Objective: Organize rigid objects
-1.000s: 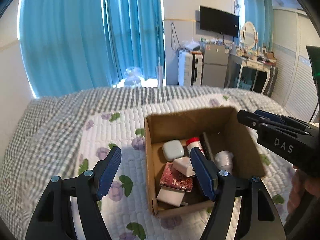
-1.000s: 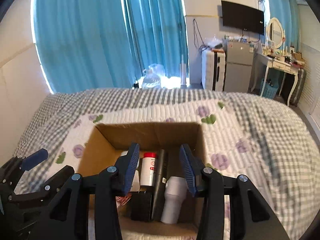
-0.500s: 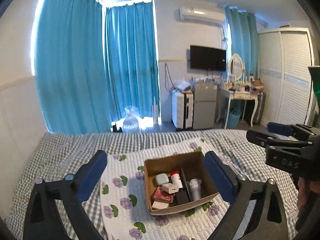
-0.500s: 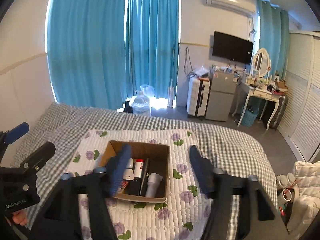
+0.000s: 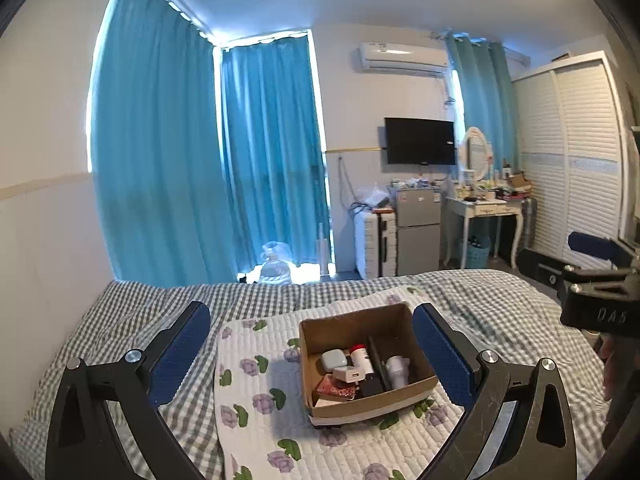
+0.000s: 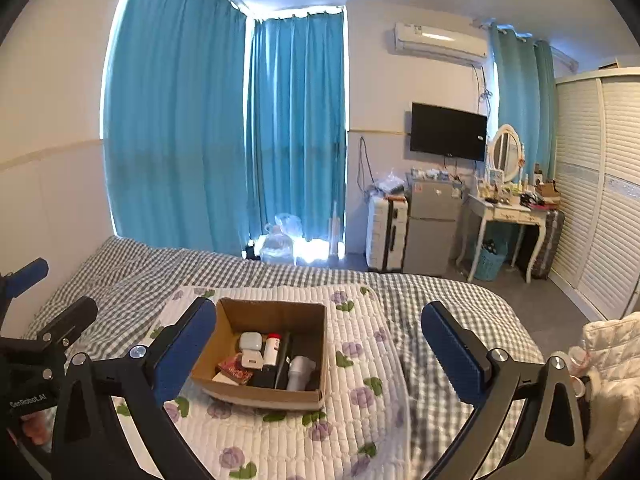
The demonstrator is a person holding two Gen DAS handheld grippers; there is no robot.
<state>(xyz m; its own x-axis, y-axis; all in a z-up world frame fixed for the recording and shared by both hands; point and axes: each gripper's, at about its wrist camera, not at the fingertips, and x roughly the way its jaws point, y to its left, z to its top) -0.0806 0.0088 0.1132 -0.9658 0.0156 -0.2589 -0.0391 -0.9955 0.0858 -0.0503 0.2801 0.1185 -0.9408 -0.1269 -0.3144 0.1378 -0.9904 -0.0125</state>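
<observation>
An open cardboard box sits on a white floral quilt on the bed; it also shows in the right wrist view. It holds several small items: a pale case, a white charger, a red-capped bottle, a red patterned box, a black bar and a white cylinder. My left gripper is wide open and empty, high above and back from the box. My right gripper is wide open and empty, likewise raised.
The bed has a grey checked cover. Blue curtains, a water jug, a small fridge, a dressing table and a wardrobe stand beyond. A white jacket lies at the right.
Both grippers have pulled up and back from the box, which now looks small and far. Both jaws have opened wider. The items in the box have not moved.
</observation>
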